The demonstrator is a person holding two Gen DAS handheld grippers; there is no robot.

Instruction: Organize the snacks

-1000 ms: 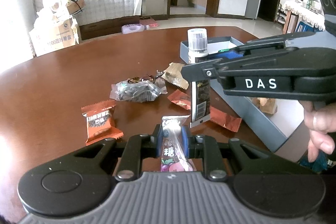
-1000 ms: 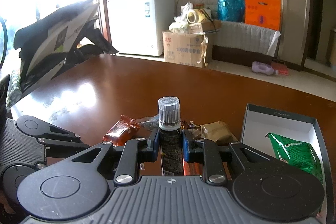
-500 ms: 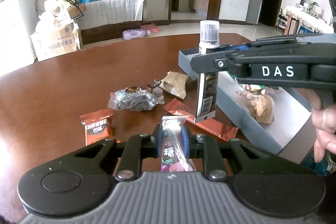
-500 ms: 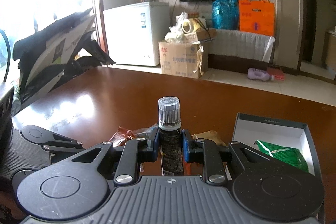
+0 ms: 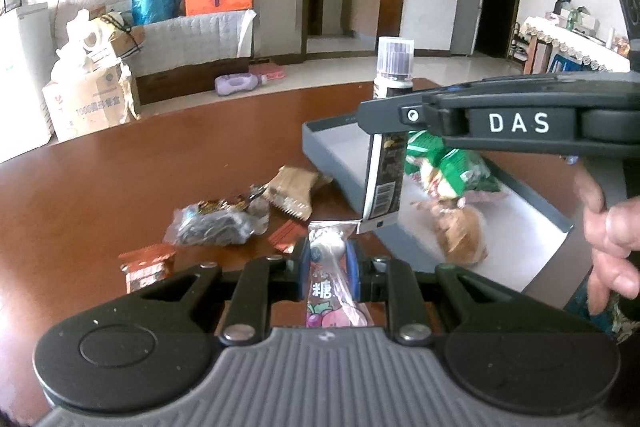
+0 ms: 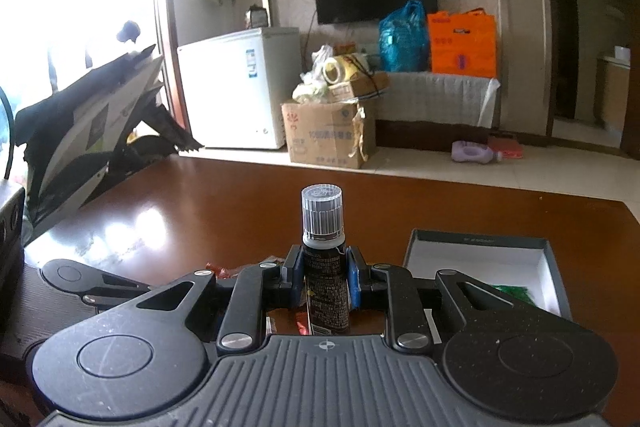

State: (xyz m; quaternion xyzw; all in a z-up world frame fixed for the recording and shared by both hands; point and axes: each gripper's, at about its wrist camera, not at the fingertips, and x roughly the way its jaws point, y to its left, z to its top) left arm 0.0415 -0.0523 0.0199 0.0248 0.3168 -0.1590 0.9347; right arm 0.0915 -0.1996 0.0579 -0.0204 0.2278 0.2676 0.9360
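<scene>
My left gripper (image 5: 328, 259) is shut on a clear candy packet (image 5: 330, 287) with pink fruit print, held above the table. My right gripper (image 6: 323, 275) is shut on a dark pouch with a clear ribbed cap (image 6: 322, 215); in the left wrist view this pouch (image 5: 386, 163) hangs upright over the near edge of the grey box (image 5: 332, 163). The box holds a green bag (image 5: 448, 167) and a brown wrapped snack (image 5: 460, 231). Loose snacks lie on the table: an orange packet (image 5: 146, 265), a silvery bag (image 5: 212, 227), a tan wrapper (image 5: 294, 191).
The brown wooden table (image 5: 120, 187) spreads left and far. The box (image 6: 480, 243) also shows at the right in the right wrist view. A dark folded object (image 6: 92, 131) stands at the table's far left edge. A person's hand (image 5: 612, 239) holds the right gripper.
The right gripper has lifted the capped pouch and carried it right, over the grey box. The left gripper keeps its candy packet and has risen and swung towards the box.
</scene>
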